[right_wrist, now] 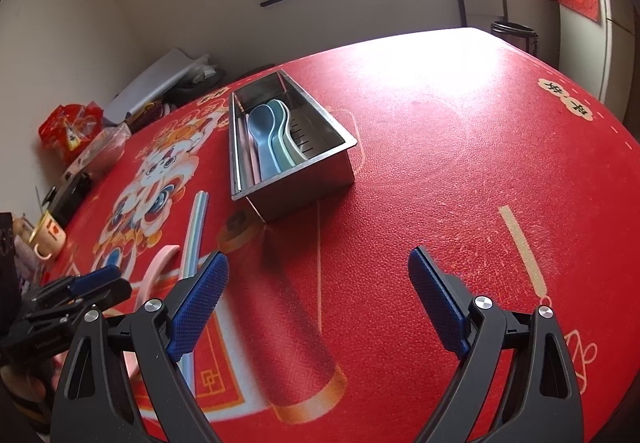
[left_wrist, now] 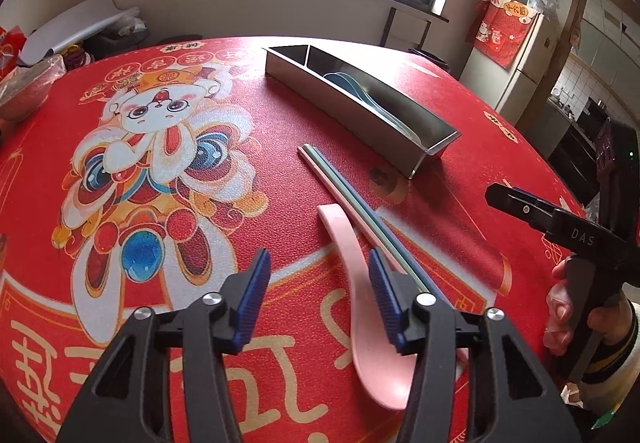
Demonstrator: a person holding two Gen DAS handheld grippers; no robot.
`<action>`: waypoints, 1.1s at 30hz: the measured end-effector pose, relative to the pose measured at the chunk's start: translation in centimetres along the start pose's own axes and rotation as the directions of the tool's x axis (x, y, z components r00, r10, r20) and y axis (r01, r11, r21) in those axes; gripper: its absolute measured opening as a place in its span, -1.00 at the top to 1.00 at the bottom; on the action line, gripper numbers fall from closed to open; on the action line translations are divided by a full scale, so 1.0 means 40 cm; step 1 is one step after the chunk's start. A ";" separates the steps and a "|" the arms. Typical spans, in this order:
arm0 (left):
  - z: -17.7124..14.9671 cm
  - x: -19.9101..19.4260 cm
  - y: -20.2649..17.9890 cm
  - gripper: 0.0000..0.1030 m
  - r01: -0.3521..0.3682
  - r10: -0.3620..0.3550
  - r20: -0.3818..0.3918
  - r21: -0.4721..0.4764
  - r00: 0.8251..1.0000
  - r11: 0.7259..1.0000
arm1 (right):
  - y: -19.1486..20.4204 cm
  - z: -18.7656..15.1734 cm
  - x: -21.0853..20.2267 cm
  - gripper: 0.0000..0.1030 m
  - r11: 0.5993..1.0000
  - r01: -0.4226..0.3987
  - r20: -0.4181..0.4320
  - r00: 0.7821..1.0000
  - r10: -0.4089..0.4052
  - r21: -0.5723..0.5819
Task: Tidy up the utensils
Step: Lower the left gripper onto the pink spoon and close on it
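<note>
A pink spoon [left_wrist: 352, 283] lies on the red tablecloth, handle toward the far side, bowl toward me. My left gripper [left_wrist: 318, 263] hangs over it with jaws apart; the handle runs between the fingers close to the right pad, and neither pad presses on it. Pink and green chopsticks [left_wrist: 348, 199] lie side by side just right of the spoon. Beyond them stands a steel tray [left_wrist: 360, 115] holding blue and green spoons [right_wrist: 264, 139]. My right gripper [right_wrist: 317, 255] is wide open over bare cloth, in front of the tray [right_wrist: 304, 183], with nothing between its fingers.
A hand [left_wrist: 560, 315] holds the right gripper at the right edge of the left wrist view. A wrapped bowl [left_wrist: 24, 91], a mug [right_wrist: 48, 239] and red packets [right_wrist: 68, 127] crowd the table's left side. A fridge [left_wrist: 520, 55] stands beyond the table.
</note>
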State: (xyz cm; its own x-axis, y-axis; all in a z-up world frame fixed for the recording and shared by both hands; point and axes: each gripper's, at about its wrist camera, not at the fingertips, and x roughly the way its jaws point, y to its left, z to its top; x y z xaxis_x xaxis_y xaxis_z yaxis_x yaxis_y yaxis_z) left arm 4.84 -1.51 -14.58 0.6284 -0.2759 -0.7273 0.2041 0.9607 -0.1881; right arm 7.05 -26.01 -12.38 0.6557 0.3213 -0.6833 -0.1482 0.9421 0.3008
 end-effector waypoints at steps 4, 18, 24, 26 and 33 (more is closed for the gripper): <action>0.003 0.015 -0.001 0.29 0.031 -0.031 -0.016 -0.007 0.999 0.999 | -0.006 0.000 0.003 -0.72 1.000 -0.015 -0.004 1.000 0.015 0.013; 0.006 0.067 -0.018 0.66 0.100 -0.101 -0.067 -0.019 0.993 0.995 | -0.016 -0.005 0.005 -0.72 0.998 -0.048 -0.004 0.999 0.049 0.040; -0.005 0.073 -0.029 0.68 0.098 -0.098 -0.079 -0.002 0.992 0.995 | -0.019 -0.006 0.006 -0.72 0.998 -0.055 -0.004 0.998 0.055 0.043; -0.005 0.074 -0.029 0.68 0.096 -0.095 -0.083 0.001 0.992 0.995 | -0.020 -0.006 0.005 -0.71 0.997 -0.056 -0.003 0.998 0.056 0.046; -0.010 0.055 -0.021 0.68 0.126 -0.127 -0.100 -0.011 0.987 0.992 | -0.023 -0.009 0.002 -0.72 0.997 -0.059 -0.001 0.998 0.060 0.052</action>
State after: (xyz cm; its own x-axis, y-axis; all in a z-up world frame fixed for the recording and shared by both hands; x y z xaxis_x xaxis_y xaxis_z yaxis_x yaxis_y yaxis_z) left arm 5.74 -2.92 -16.29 0.5192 -0.3909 -0.7600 0.2732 0.9185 -0.2858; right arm 6.99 -26.80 -12.95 0.6446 0.3770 -0.6651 -0.1481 0.9151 0.3751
